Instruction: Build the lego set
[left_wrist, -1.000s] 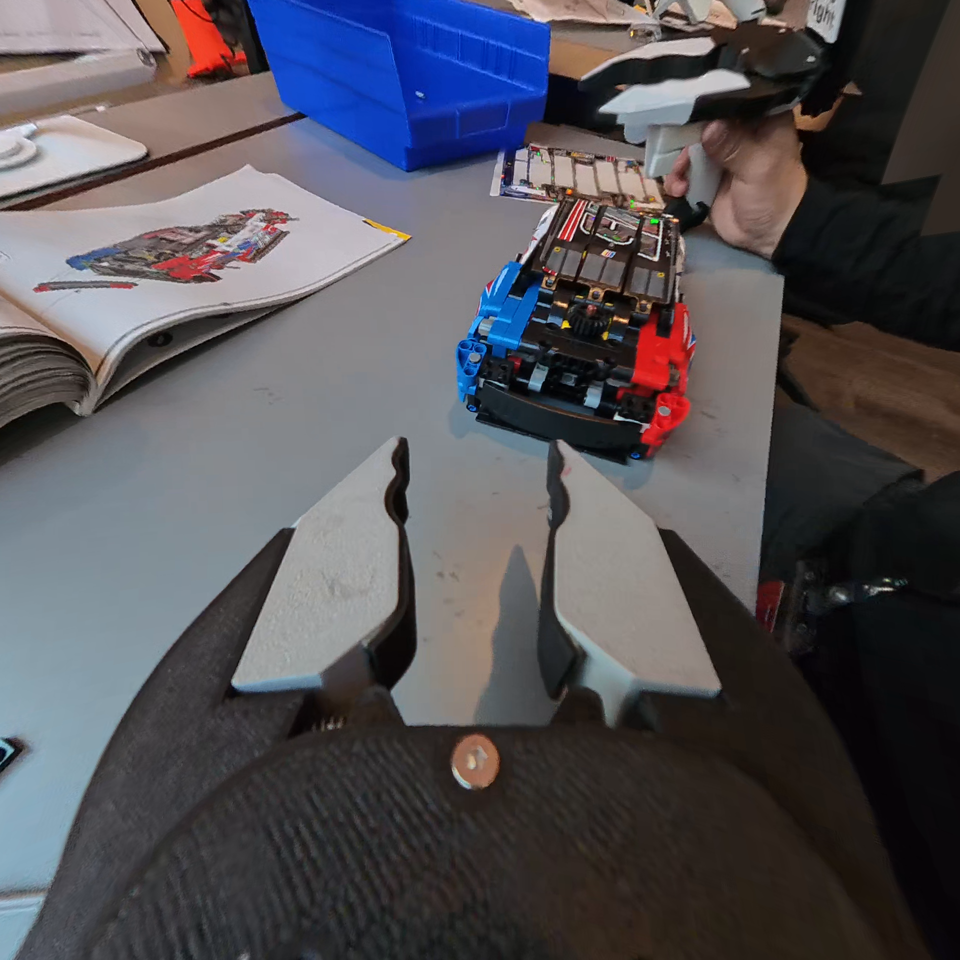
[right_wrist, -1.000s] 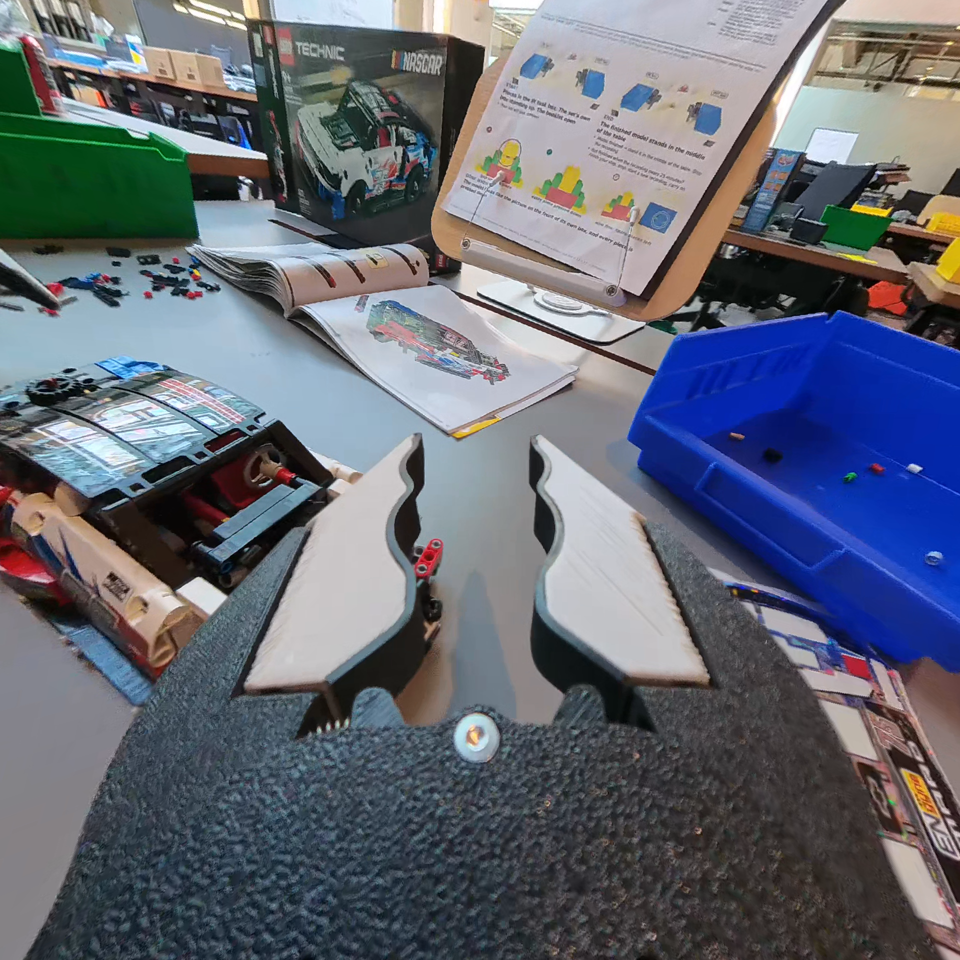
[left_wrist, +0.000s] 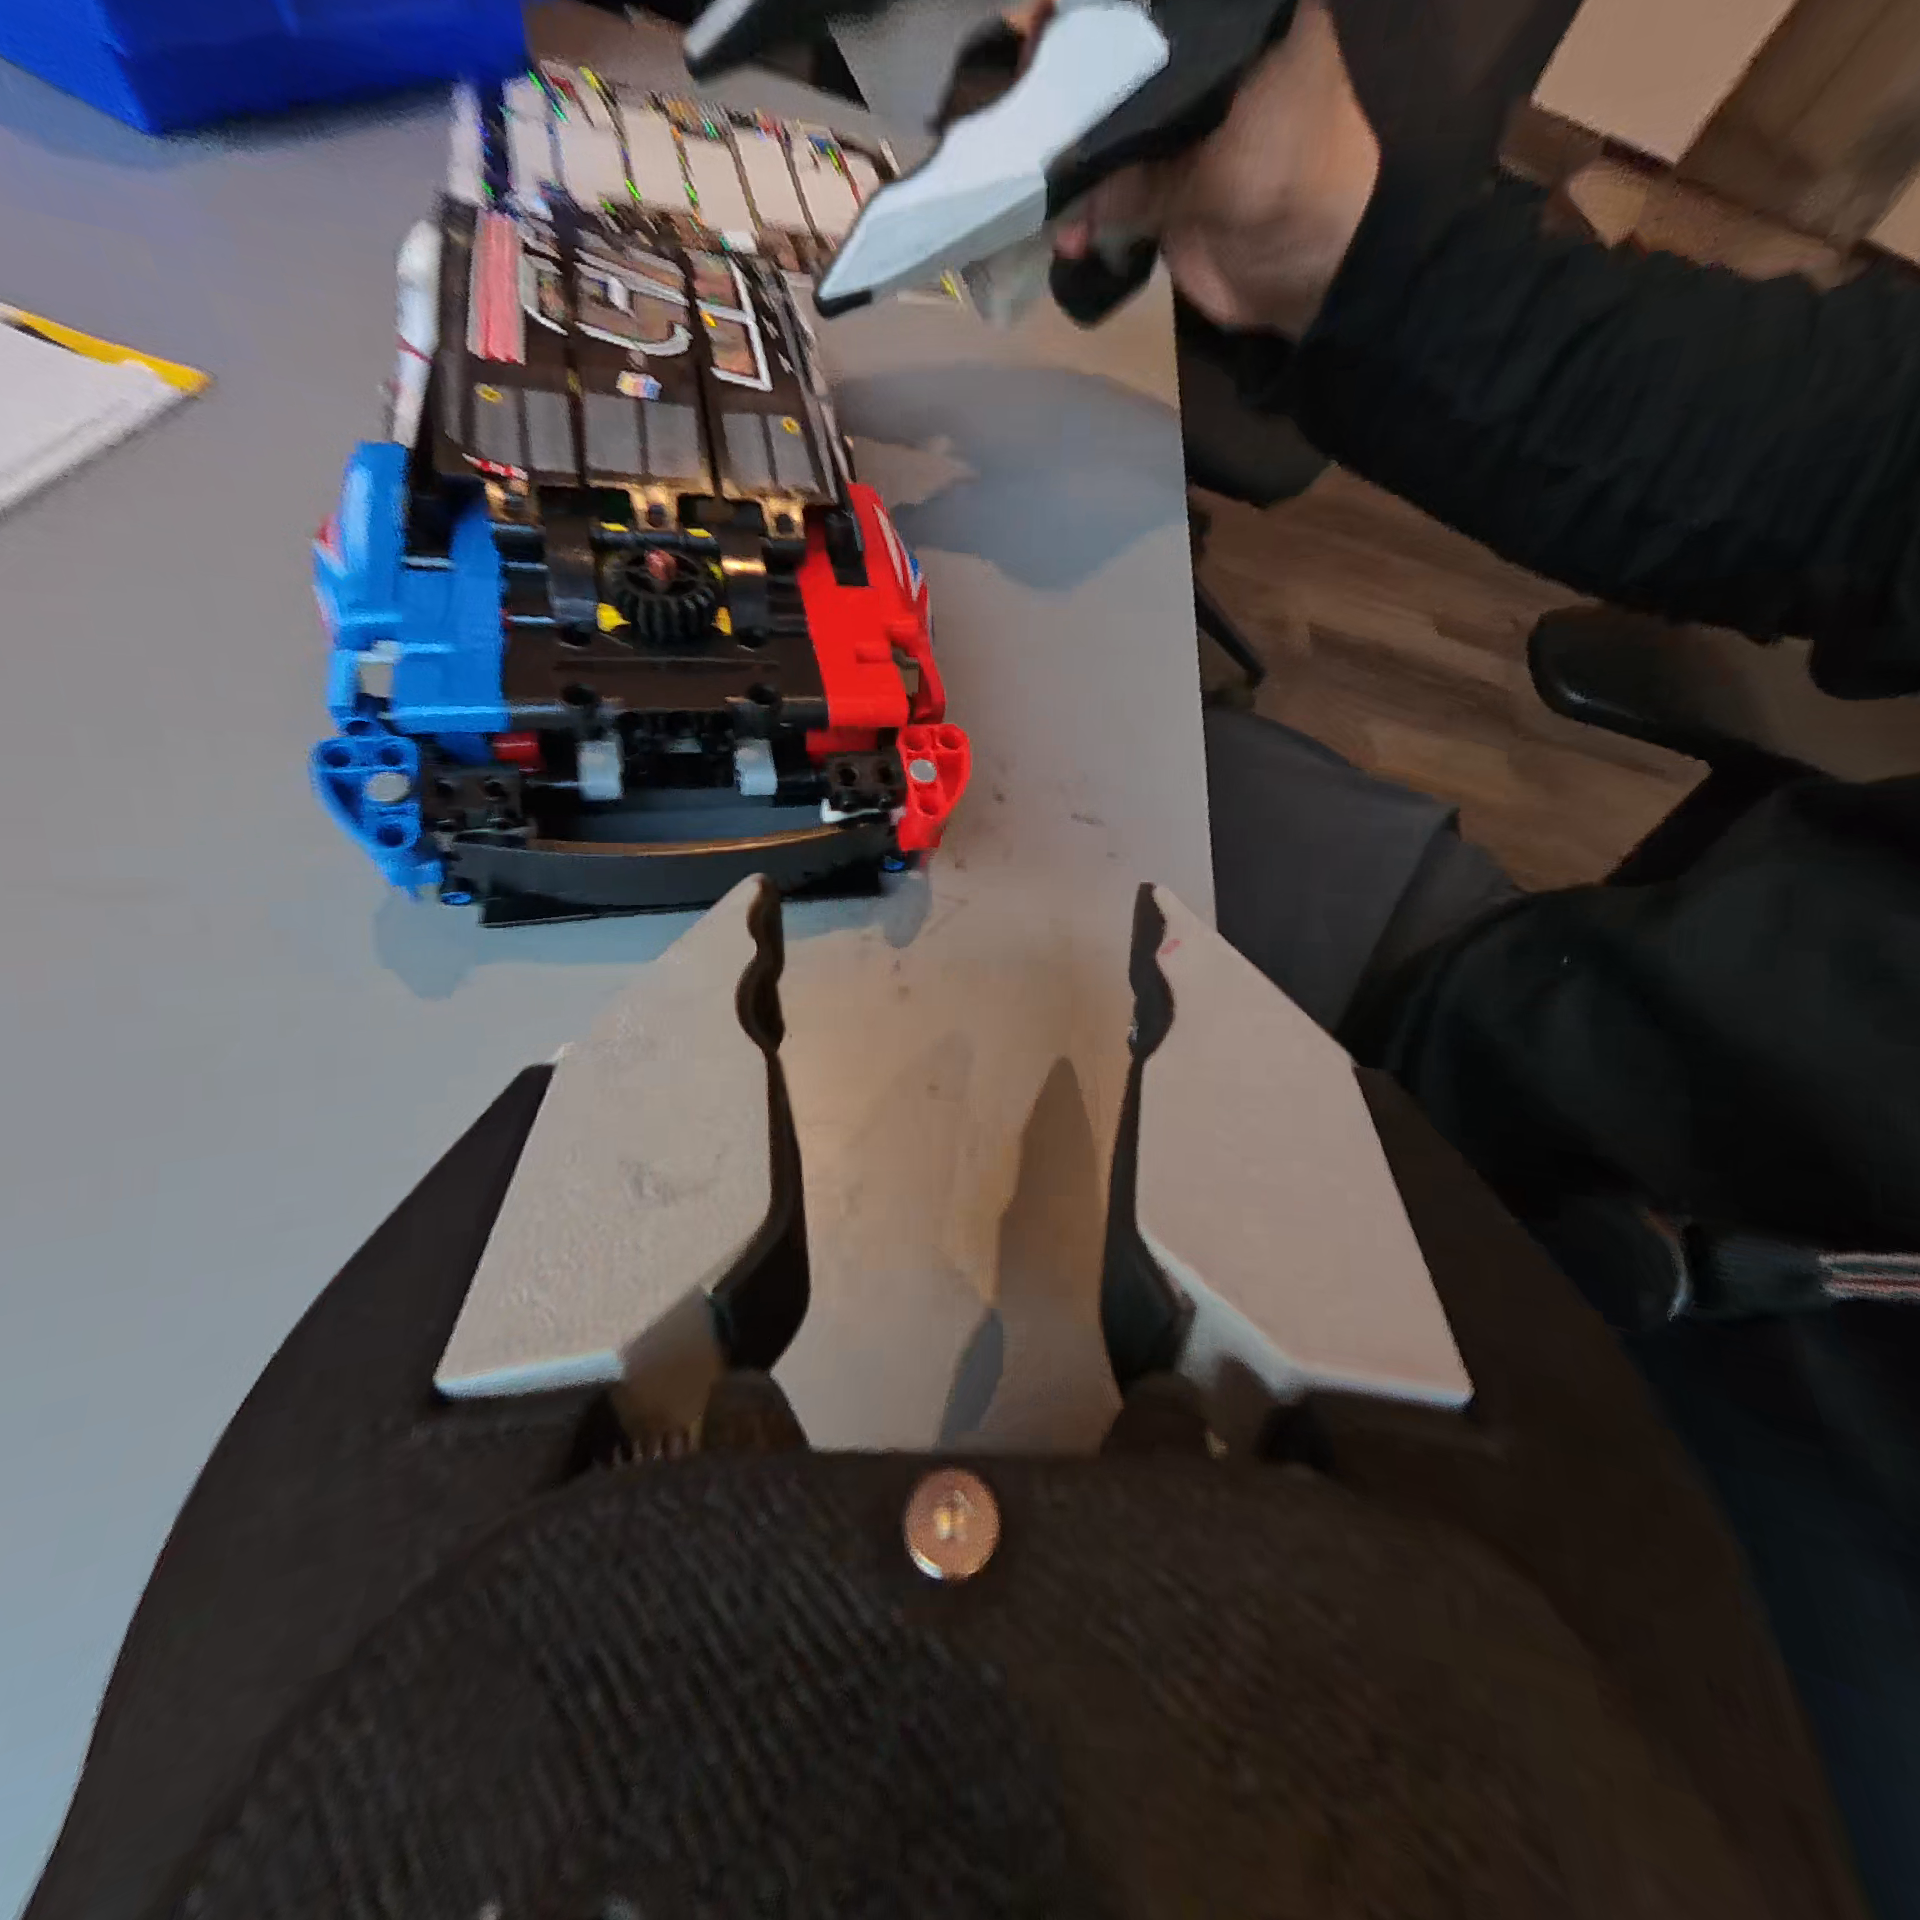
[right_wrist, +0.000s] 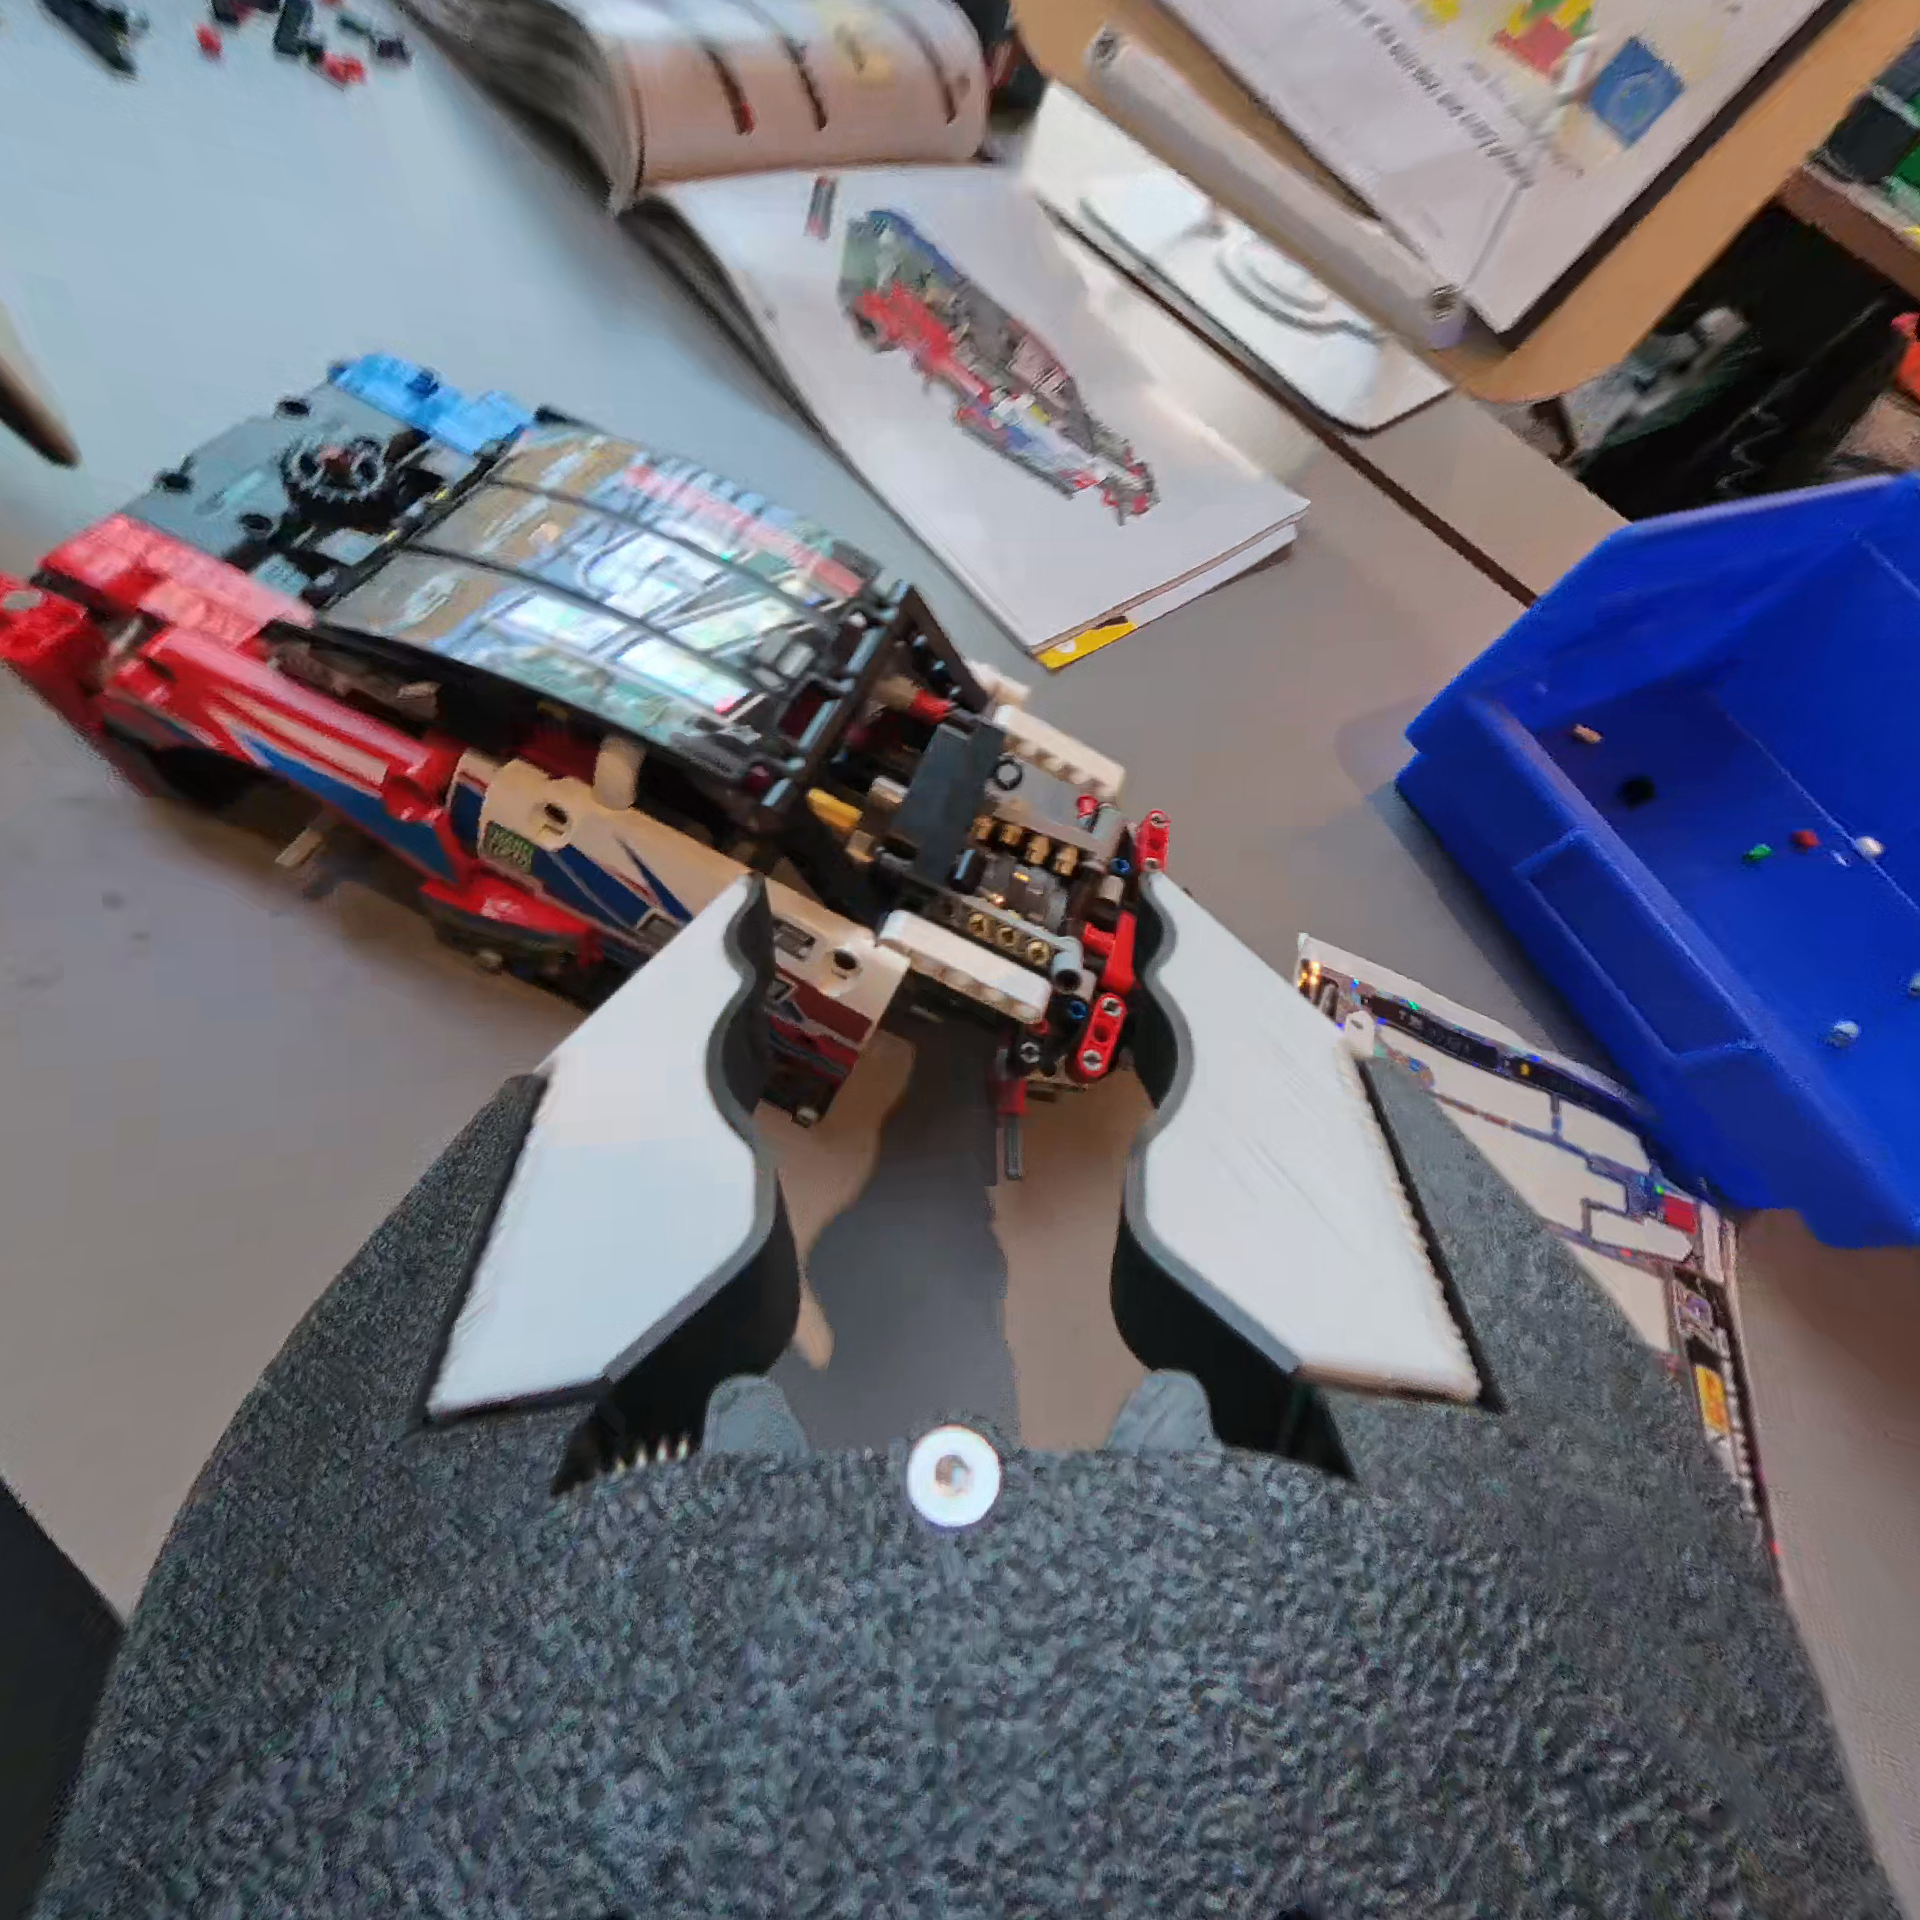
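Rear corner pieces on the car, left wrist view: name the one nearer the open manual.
The blue corner piece; the red corner piece sits toward the table edge, away from the manual.

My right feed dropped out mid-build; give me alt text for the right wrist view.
The right gripper, jaws open and empty, hangs just above the exposed engine end of the lego car on the grey table. An open instruction booklet lies beyond the car; a blue bin sits right.
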